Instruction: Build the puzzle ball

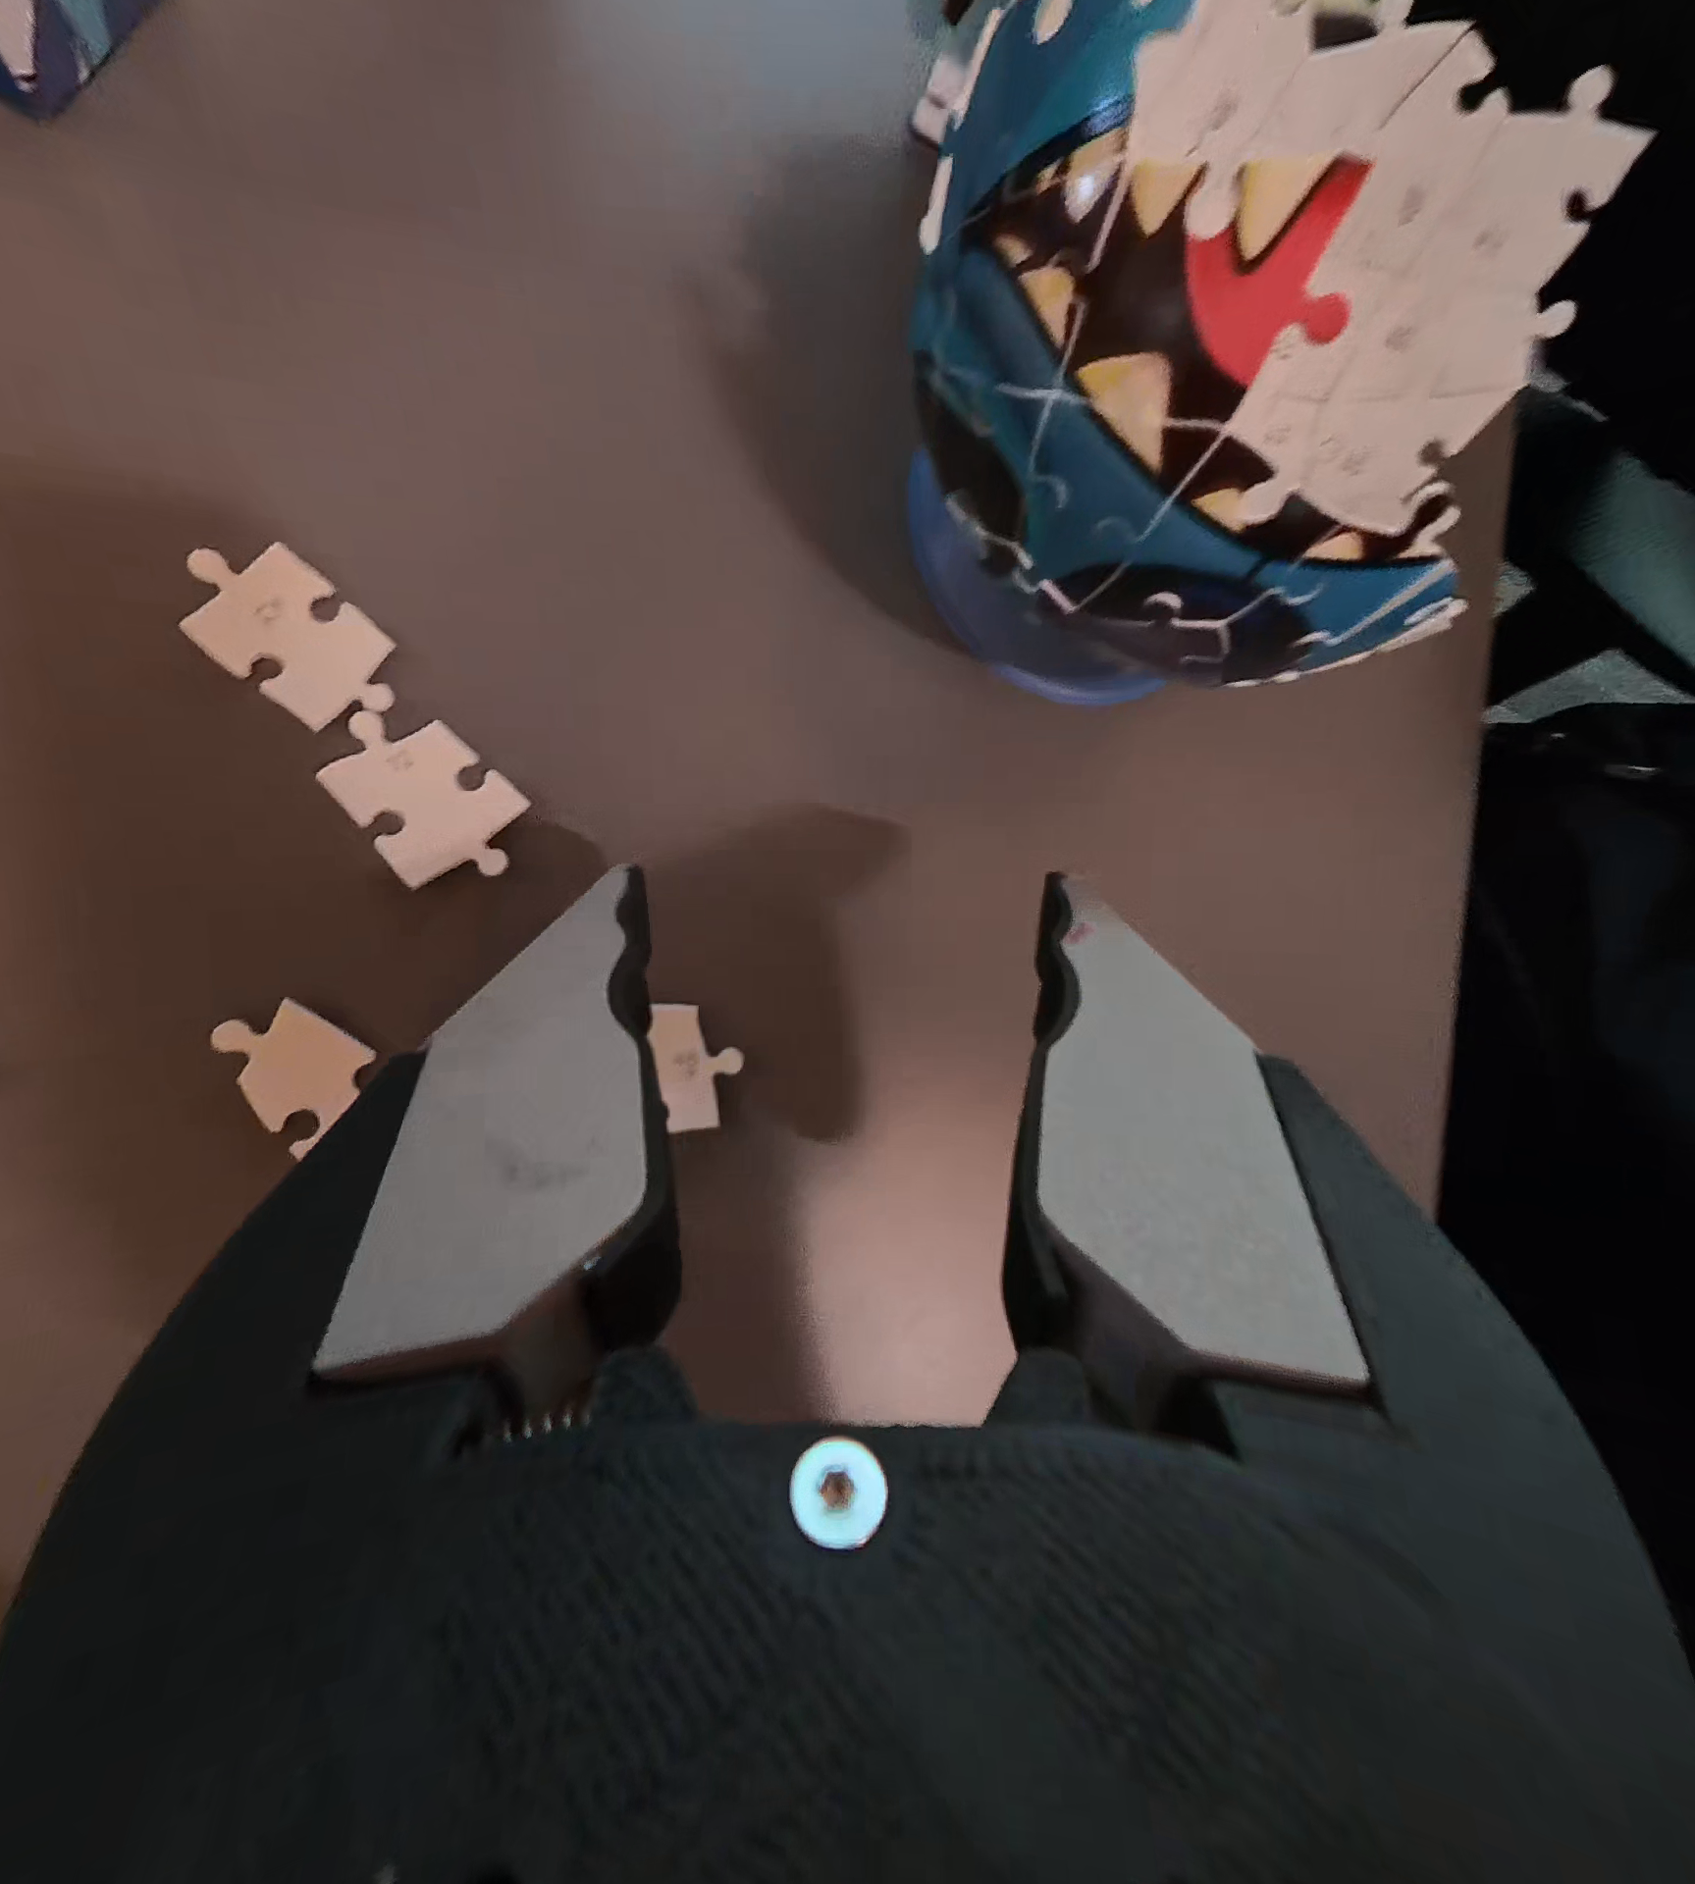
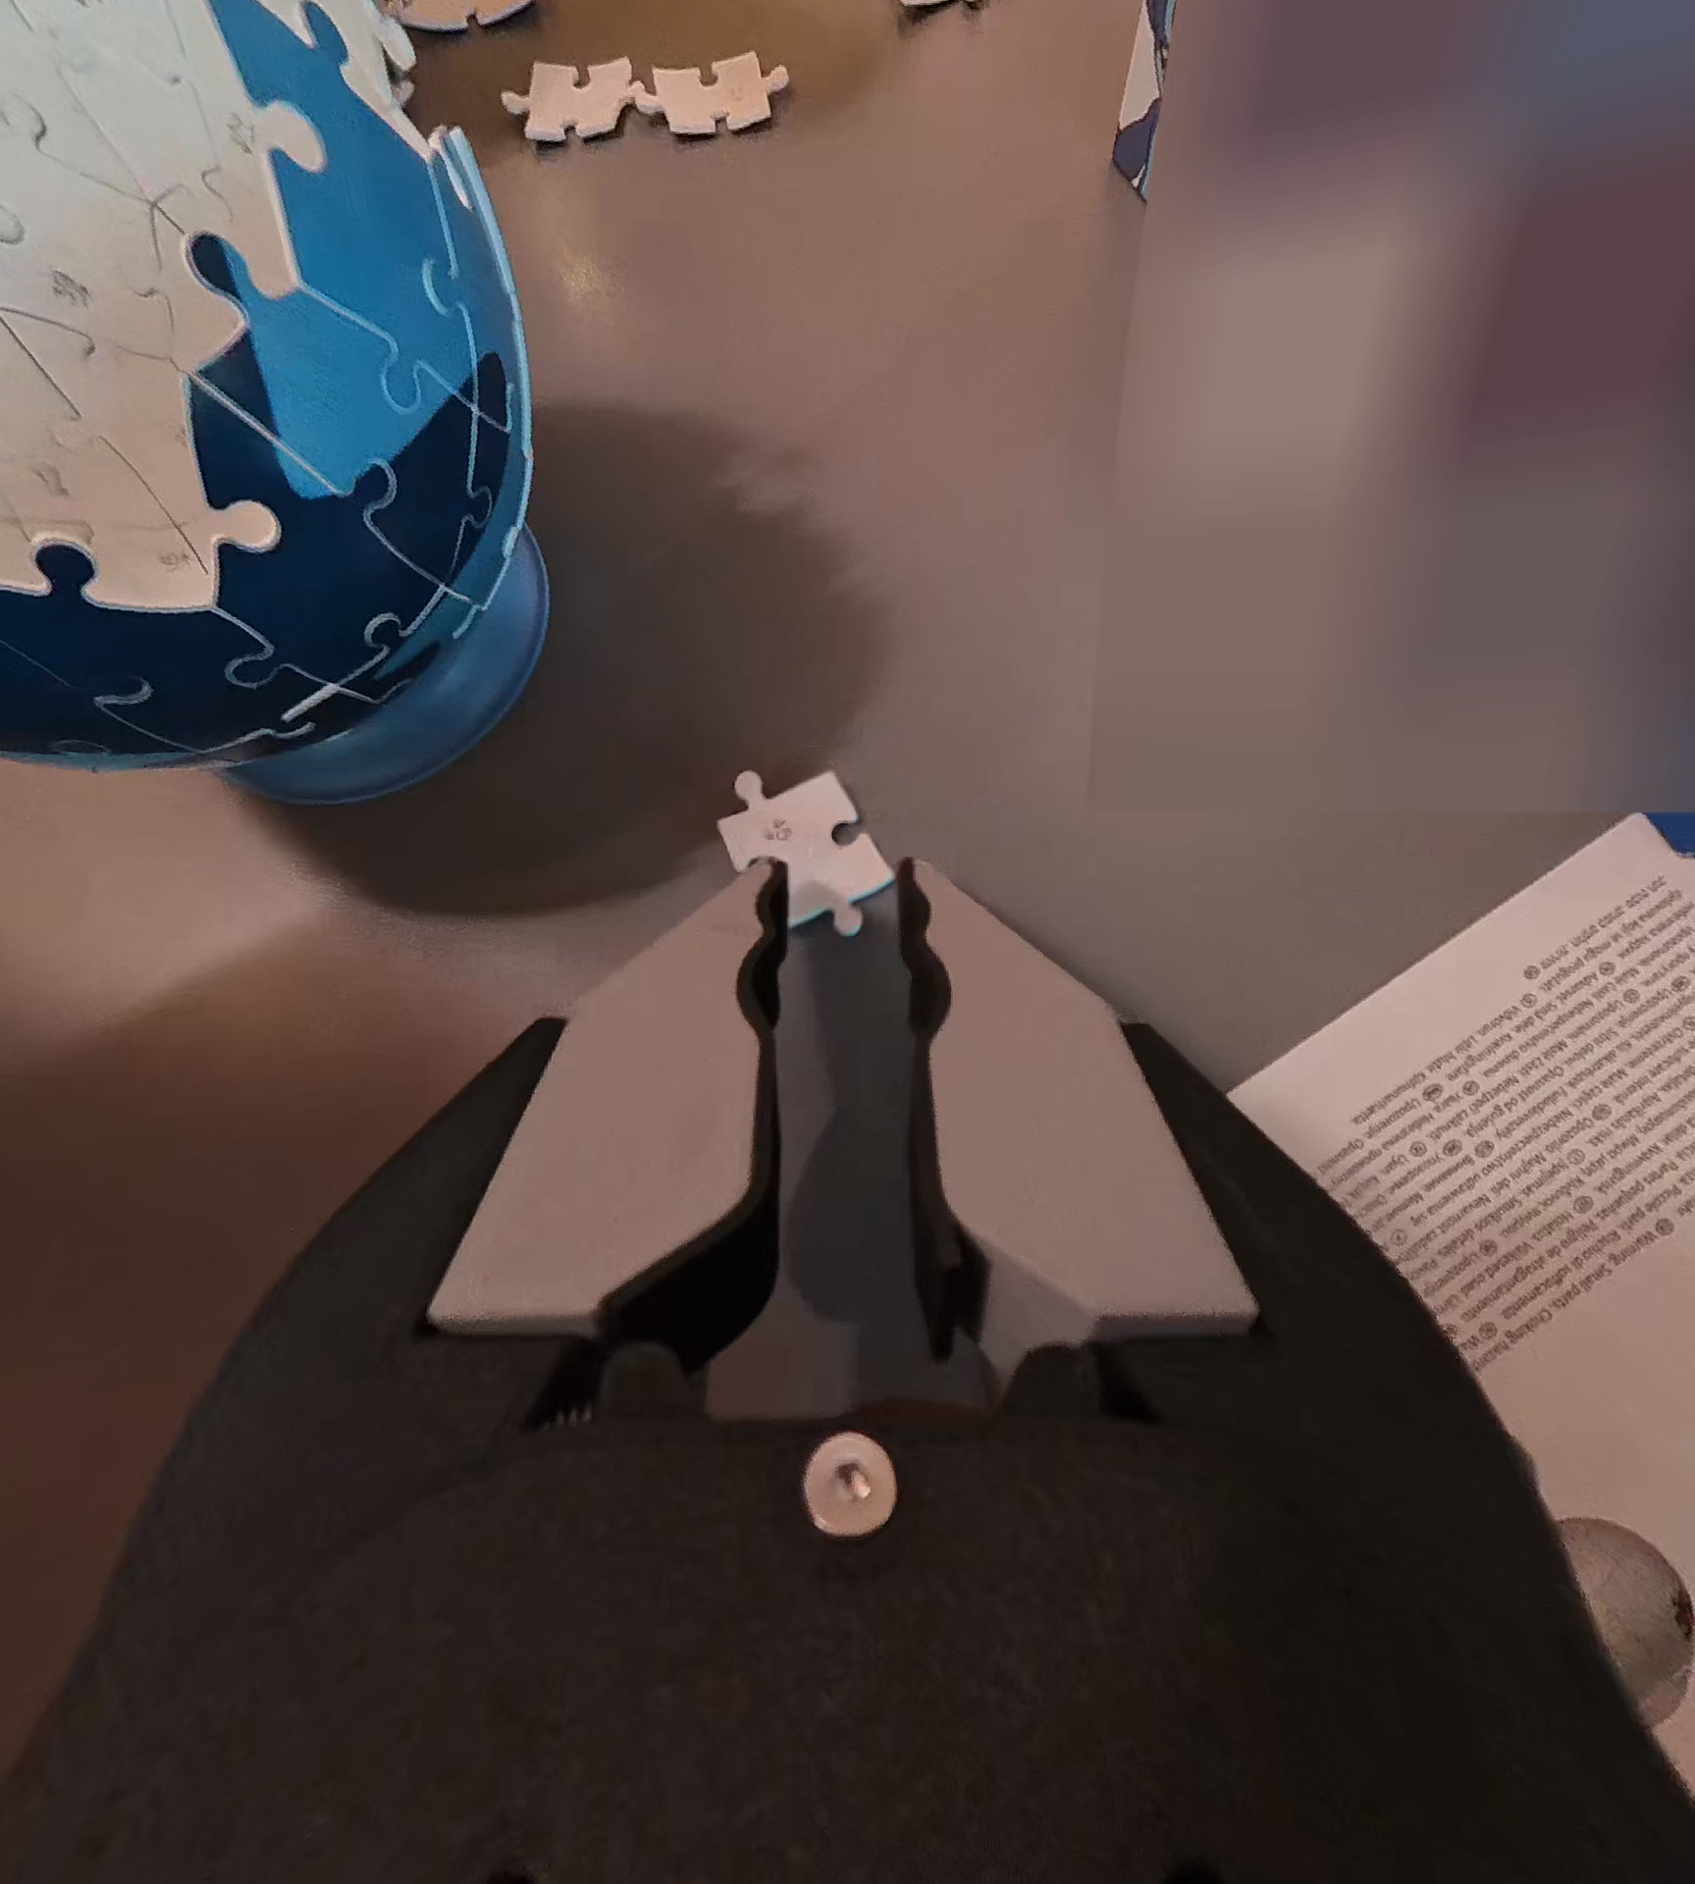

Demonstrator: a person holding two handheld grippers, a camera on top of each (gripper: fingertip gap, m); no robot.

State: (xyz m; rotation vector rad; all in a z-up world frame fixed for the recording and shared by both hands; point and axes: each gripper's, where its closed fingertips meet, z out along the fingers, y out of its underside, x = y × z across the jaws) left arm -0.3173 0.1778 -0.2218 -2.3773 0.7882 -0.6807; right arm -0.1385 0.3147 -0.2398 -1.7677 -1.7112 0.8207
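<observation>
The partly built puzzle ball [image 1: 1179, 357] stands on a blue ring stand [image 1: 1057, 652] at the upper right, open on one side so the white backs of its pieces show. My left gripper [image 1: 843, 882] is open and empty over the table, below the ball. Loose white-backed pieces [image 1: 420, 800] lie to its left, and one [image 1: 690, 1065] is partly hidden by the left finger. In the right wrist view the ball [image 2: 313, 408] is at the upper left. My right gripper [image 2: 838, 867] is shut on a single puzzle piece [image 2: 802, 836] at its fingertips, right of the stand [image 2: 435, 714].
A printed leaflet [image 2: 1587, 1172] lies at the right on the brown table [image 2: 823, 357]. A box [image 2: 1139, 122] stands at the far right, mostly blurred. Two joined pieces [image 2: 649, 97] lie at the back. A blue box corner [image 1: 7, 51] sits at the upper left. The table edge [image 1: 1475, 918] runs down the right. The gap from one gripper's tips to the other's is roughly 25 cm.
</observation>
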